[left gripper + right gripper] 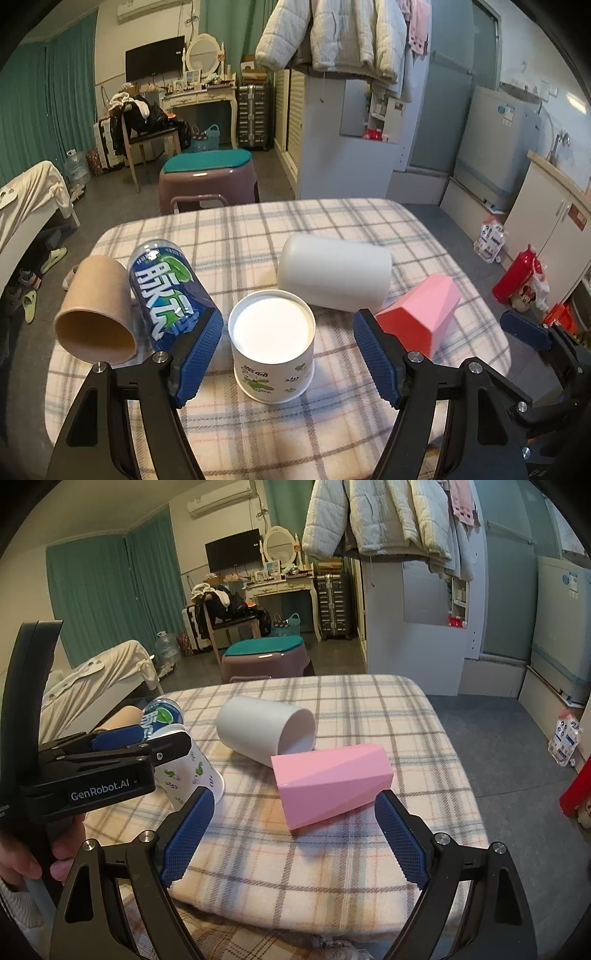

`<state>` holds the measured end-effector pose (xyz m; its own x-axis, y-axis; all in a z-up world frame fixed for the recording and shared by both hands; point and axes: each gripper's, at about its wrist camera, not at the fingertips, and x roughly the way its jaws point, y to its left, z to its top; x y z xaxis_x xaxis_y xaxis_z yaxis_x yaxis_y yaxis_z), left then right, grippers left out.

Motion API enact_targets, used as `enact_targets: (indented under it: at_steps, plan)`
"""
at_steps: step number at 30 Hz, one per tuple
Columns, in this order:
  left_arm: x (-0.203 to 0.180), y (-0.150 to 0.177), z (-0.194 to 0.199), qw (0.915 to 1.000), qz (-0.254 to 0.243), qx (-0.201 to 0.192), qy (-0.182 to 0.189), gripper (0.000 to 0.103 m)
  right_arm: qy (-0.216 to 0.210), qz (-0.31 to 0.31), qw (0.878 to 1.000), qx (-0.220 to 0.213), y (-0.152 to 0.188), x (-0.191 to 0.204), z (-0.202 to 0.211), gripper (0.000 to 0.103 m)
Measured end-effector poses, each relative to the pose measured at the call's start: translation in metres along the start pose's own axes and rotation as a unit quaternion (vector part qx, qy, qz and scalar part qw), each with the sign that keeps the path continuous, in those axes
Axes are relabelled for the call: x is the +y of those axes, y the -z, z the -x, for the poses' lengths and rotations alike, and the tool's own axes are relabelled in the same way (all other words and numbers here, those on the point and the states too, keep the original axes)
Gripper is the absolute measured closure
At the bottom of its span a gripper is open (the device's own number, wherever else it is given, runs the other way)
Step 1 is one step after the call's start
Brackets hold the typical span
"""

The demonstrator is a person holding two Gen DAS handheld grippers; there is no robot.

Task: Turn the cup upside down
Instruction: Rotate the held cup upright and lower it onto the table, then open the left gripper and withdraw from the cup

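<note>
Plaid cloth is covering the table (332, 229), soft and slightly rumpled at its near edge. On it the printed paper cup (272, 350) is standing upside down, flat white base facing up, wide rim on the cloth, long axis vertical. It is sitting between the ribbed blue pads of the left claw (286, 354), which is gaping wide with neither pad touching it. Beside it a blue can (171, 291) and a tan cup (96, 310) are leaning. A smooth white cup (266, 731) is lying on its side; only the right view is showing its open mouth. A faceted pink cup (332, 782) is lying just ahead of the right claw (293, 834), spread wide and holding nothing.
</note>
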<state>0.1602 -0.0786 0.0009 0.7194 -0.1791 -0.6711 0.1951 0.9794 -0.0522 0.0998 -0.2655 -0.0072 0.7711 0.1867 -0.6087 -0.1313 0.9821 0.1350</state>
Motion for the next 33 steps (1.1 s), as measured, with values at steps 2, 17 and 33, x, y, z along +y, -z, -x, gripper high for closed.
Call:
enact_targets:
  at_steps: [2, 17, 33]
  plan:
    - [0.000, -0.002, 0.009, 1.0000, 0.001, -0.010, 0.002, 0.027, 0.000, 0.002, 1.000, -0.007, -0.001, 0.002, 0.008, 0.014]
    - [0.012, 0.009, 0.117, 0.9911, 0.019, -0.132, 0.006, 0.027, 0.009, 0.029, 0.996, -0.081, -0.003, 0.038, 0.089, 0.014]
    - [0.035, 0.089, 0.167, 0.9715, 0.030, -0.228, -0.058, 0.002, 0.008, 0.050, 0.991, -0.126, 0.034, 0.065, 0.118, 0.005]
